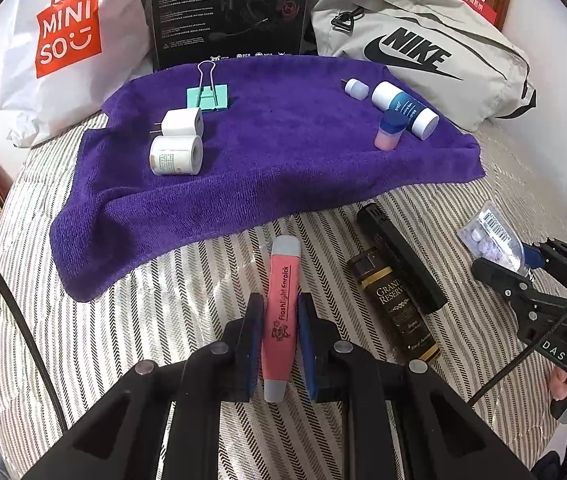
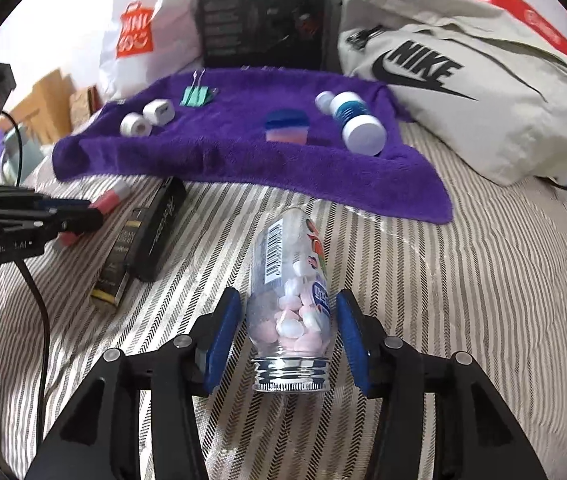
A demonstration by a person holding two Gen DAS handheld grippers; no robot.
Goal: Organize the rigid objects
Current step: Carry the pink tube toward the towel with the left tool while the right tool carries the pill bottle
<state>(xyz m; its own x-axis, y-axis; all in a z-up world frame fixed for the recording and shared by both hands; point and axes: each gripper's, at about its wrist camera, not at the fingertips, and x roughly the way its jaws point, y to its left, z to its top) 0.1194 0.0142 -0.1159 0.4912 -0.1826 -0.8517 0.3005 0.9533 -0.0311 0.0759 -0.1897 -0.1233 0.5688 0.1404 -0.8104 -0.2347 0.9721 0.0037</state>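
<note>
My left gripper (image 1: 281,312) is shut on a pink flashlight stick with grey ends (image 1: 282,312), low over the striped bedspread (image 1: 163,320). My right gripper (image 2: 289,316) is open, its blue pads on either side of a clear candy bottle (image 2: 291,296) lying on the bed, with gaps on both sides. The purple towel (image 1: 267,160) ahead holds a white charger (image 1: 183,122), a white roll (image 1: 176,155), a teal binder clip (image 1: 208,96), a blue-white bottle (image 1: 405,109), a small pink jar with a blue lid (image 1: 390,130) and a small white cap (image 1: 356,89).
A black case (image 1: 401,258) and a dark gold-labelled box (image 1: 397,306) lie on the bed right of the pink stick. Behind the towel stand a Miniso bag (image 1: 67,40), a black box (image 1: 229,8) and a grey Nike bag (image 1: 423,52).
</note>
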